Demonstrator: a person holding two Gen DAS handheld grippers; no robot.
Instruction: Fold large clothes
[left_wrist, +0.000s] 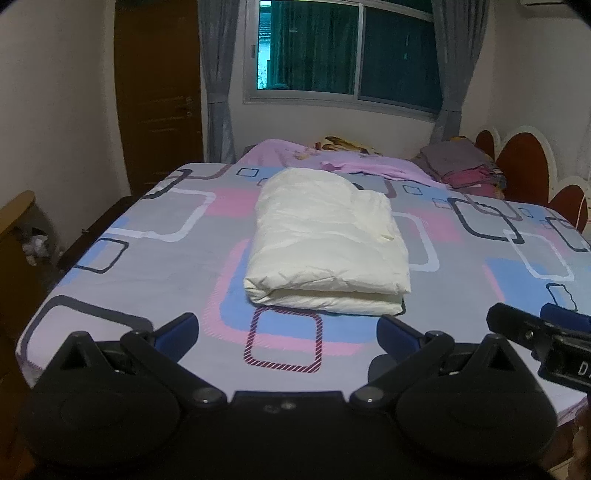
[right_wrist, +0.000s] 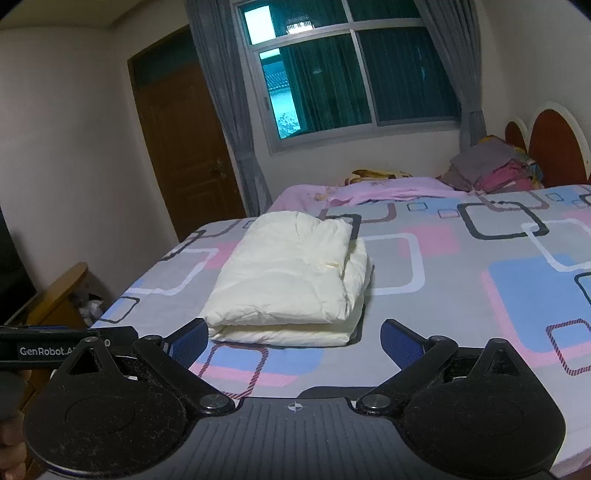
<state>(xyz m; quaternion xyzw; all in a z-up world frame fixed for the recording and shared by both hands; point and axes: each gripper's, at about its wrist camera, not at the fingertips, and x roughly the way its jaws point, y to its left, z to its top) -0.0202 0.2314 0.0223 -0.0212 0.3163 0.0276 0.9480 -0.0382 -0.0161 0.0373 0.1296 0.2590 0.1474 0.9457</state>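
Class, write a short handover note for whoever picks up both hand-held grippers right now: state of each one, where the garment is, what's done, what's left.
Left hand-held gripper: open, empty, held just short of the garment.
Right hand-held gripper: open, empty, also in front of it.
Cream garment: lies folded into a thick rectangle on the patterned bed, touched by neither gripper.
Done: the folding looks complete.
Left: perhaps tidy the loose flap on top; otherwise set it aside, maybe by the clothes pile at the headboard.

- My right gripper (left_wrist: 554, 332) runs off the left wrist view's right edge.
- The headboard (right_wrist: 550, 144) is cut off.
- The clothes pile (left_wrist: 469, 166) is too blurred to sort.
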